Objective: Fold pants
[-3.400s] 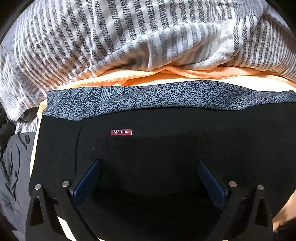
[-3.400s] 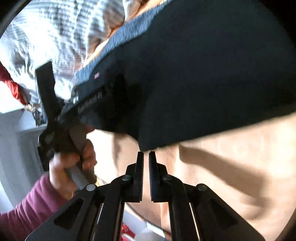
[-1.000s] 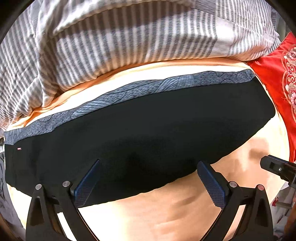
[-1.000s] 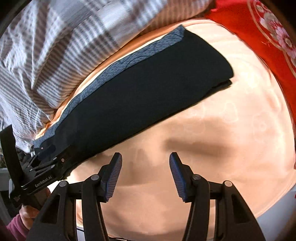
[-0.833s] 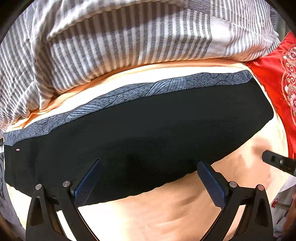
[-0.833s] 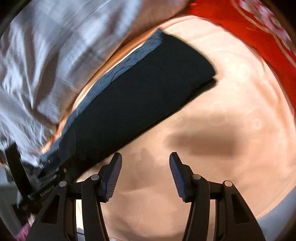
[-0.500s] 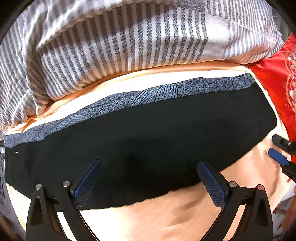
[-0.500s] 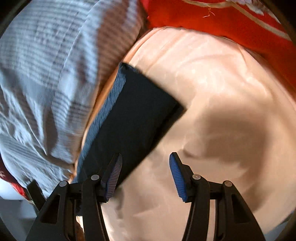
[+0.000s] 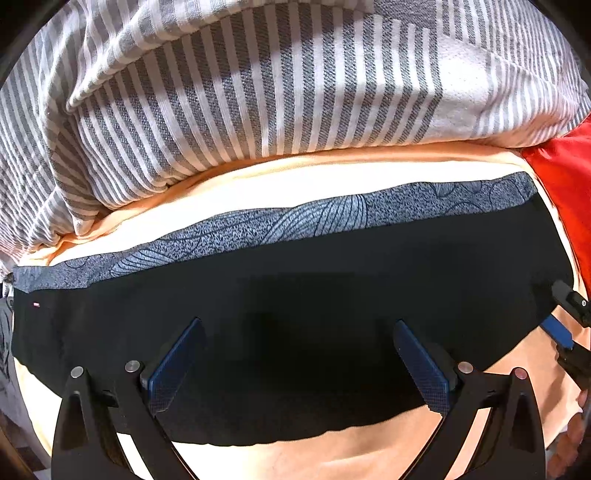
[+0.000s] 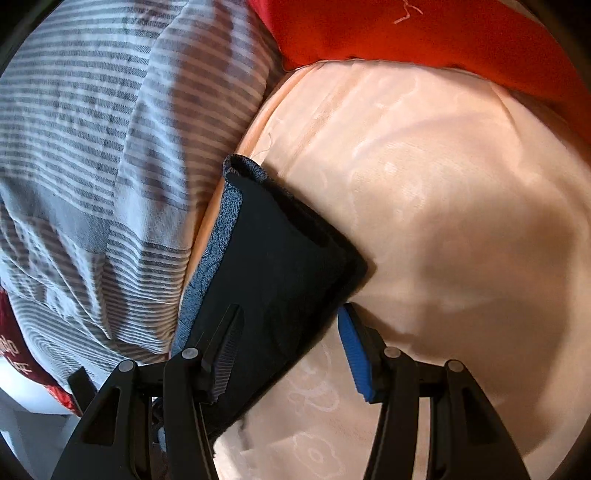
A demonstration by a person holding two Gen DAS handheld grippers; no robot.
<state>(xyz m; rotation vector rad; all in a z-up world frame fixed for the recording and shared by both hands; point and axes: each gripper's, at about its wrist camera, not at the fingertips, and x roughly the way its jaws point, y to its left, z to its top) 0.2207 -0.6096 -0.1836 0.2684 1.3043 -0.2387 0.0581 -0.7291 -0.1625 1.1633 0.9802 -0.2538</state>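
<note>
The pants (image 9: pixel 295 295) lie as a long black strip across the middle of the left wrist view, on the peach bed sheet (image 9: pixel 332 454), with the grey patterned band (image 9: pixel 332 218) running along their upper edge and the striped blanket (image 9: pixel 258 92) bunched above. A small red label (image 9: pixel 36 304) sits at the far left end.

What has changed in the last second is the right tool (image 10: pixel 291 339). It was hovering over bare sheet, spread, well apart from the cloth; now it has swung round to the end of the strip. In the right wrist view its left finger lies over the black cloth and its blue-padded right finger sits on the sheet just beside the corner of the pants, so the end of the strip lies between them. The jaws are spread, not pinching yet. In the left wrist view the same tool (image 9: pixel 565 325) shows at the right edge, at the end of the pants, where half a second ago it was just short of them.

The left tool (image 9: pixel 295 365) has crept slightly forward over the cloth — spread wide, both pads above the black fabric near its lower edge, holding nothing.

My reading: the pants are already folded lengthwise, and the right tool is lining up to close on the end, likely to carry it across toward the label end. The red pillow (image 10: pixel 406 33) in the upper right is clear of the work.
</note>
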